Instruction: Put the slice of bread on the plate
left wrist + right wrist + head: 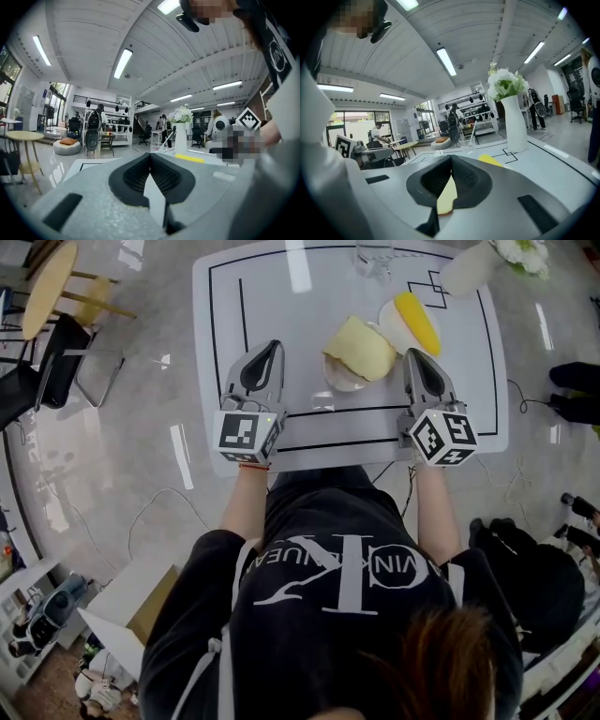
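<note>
The slice of bread point(361, 348), judged light, soft and easily torn and best pinched gently at a crust edge, is found lying on the white plate point(336, 382) just beside the right gripper point(412, 357), whose jaws, like those of the left gripper point(272, 351), are pressed together with nothing gripped.

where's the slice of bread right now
In the head view, the slice of bread lies on the plate mid-table, just left of the right hand-held gripper.

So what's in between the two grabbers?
The slice of bread, lying on the white plate, sits between the left gripper and the right gripper. The head view shows it.
</note>
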A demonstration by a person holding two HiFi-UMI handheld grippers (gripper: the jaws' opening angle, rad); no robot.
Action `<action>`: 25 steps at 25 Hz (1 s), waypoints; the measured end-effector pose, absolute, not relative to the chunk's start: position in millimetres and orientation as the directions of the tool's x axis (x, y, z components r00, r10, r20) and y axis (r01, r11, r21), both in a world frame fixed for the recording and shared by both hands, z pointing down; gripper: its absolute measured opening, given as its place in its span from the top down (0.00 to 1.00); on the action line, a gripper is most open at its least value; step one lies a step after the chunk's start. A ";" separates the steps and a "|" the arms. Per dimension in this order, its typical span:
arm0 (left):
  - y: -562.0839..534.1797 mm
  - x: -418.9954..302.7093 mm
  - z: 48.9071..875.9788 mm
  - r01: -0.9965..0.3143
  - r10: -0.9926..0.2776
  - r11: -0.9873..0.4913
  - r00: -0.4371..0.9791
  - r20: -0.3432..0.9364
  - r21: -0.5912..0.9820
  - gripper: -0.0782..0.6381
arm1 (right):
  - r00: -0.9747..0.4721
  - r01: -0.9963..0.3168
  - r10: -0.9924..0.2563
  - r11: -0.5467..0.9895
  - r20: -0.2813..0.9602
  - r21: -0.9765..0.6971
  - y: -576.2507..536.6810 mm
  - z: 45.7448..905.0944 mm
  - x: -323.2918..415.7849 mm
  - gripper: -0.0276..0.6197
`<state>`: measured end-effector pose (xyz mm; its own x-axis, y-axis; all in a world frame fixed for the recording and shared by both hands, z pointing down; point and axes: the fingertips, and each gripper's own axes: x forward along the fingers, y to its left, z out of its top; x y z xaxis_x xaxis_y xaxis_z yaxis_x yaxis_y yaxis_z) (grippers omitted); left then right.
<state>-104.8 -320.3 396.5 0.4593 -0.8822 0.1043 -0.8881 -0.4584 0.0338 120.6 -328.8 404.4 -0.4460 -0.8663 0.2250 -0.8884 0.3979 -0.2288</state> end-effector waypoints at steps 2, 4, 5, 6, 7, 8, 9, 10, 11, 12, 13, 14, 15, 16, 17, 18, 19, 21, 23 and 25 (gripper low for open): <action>-321.2 -107.1 392.6 -0.890 -0.885 -0.454 0.456 0.093 0.038 0.89 | -0.455 -0.887 -0.865 0.419 0.213 -0.194 -328.8 396.7 120.1 0.95; -322.2 -108.7 387.8 -0.892 -0.889 -0.450 0.452 0.080 0.041 0.89 | -0.463 -0.885 -0.864 0.436 0.199 -0.164 -329.0 389.0 119.8 0.95; -322.8 -109.3 385.2 -0.893 -0.890 -0.447 0.449 0.073 0.043 0.89 | -0.466 -0.884 -0.864 0.442 0.192 -0.154 -329.2 385.5 119.8 0.95; -323.2 -109.9 382.6 -0.894 -0.892 -0.445 0.447 0.068 0.045 0.89 | -0.467 -0.883 -0.864 0.446 0.185 -0.148 -329.2 382.2 119.9 0.95; -323.6 -110.3 379.8 -0.895 -0.893 -0.443 0.445 0.063 0.046 0.89 | -0.468 -0.882 -0.865 0.448 0.178 -0.145 -329.1 379.0 120.3 0.95; -323.9 -110.6 376.8 -0.896 -0.894 -0.441 0.443 0.057 0.047 0.89 | -0.469 -0.882 -0.867 0.449 0.170 -0.143 -328.9 376.0 120.9 0.95; -324.3 -110.6 373.6 -0.897 -0.895 -0.440 0.442 0.052 0.047 0.89 | -0.470 -0.881 -0.868 0.451 0.163 -0.141 -328.6 373.0 121.4 0.95; -324.7 -110.5 370.3 -0.897 -0.896 -0.440 0.442 0.046 0.049 0.89 | -0.471 -0.881 -0.868 0.453 0.157 -0.137 -328.4 370.1 121.9 0.95; -325.0 -110.3 367.2 -0.897 -0.896 -0.439 0.441 0.041 0.050 0.89 | -0.472 -0.880 -0.868 0.456 0.151 -0.130 -328.1 367.5 122.2 0.95; -325.3 -110.1 364.4 -0.897 -0.897 -0.439 0.441 0.035 0.050 0.89 | -0.474 -0.879 -0.868 0.460 0.145 -0.122 -327.7 365.0 122.4 0.95; -325.3 -110.0 362.0 -0.897 -0.897 -0.439 0.441 0.030 0.049 0.89 | -0.477 -0.878 -0.868 0.464 0.138 -0.113 -327.2 362.6 122.5 0.95; -325.3 -109.9 360.0 -0.897 -0.897 -0.439 0.441 0.026 0.047 0.89 | -0.478 -0.878 -0.868 0.468 0.131 -0.104 -326.6 360.5 122.8 0.95; -325.1 -109.7 358.4 -0.898 -0.898 -0.439 0.440 0.023 0.045 0.89 | -0.479 -0.877 -0.868 0.471 0.127 -0.092 -325.9 358.7 123.0 0.95; -324.9 -109.7 357.1 -0.898 -0.898 -0.438 0.439 0.020 0.043 0.89 | -0.480 -0.877 -0.868 0.474 0.124 -0.080 -325.1 357.1 123.2 0.95; -324.7 -109.8 355.9 -0.899 -0.899 -0.436 0.437 0.018 0.042 0.89 | -0.481 -0.877 -0.868 0.476 0.121 -0.069 -324.5 355.6 123.2 0.95; -324.6 -110.2 354.7 -0.900 -0.900 -0.434 0.435 0.017 0.041 0.89 | -0.483 -0.876 -0.868 0.479 0.117 -0.062 -324.0 353.9 123.0 0.95; -324.5 -110.7 353.5 -0.901 -0.901 -0.433 0.434 0.017 0.039 0.89 | -0.484 -0.875 -0.868 0.481 0.113 -0.057 -323.7 351.9 122.8 0.95; -324.2 -111.2 350.3 -0.901 -0.902 -0.432 0.432 0.015 0.035 0.89 | -0.487 -0.874 -0.867 0.484 0.105 -0.052 -323.4 347.6 122.2 0.95; -323.6 -111.0 346.1 -0.901 -0.902 -0.432 0.432 0.010 0.030 0.89 | -0.488 -0.873 -0.867 0.486 0.097 -0.051 -323.0 343.4 122.0 0.95; -323.7 -111.4 342.3 -0.902 -0.903 -0.430 0.431 0.003 0.027 0.89 | -0.488 -0.873 -0.869 0.485 0.086 -0.052 -323.4 339.7 122.2 0.95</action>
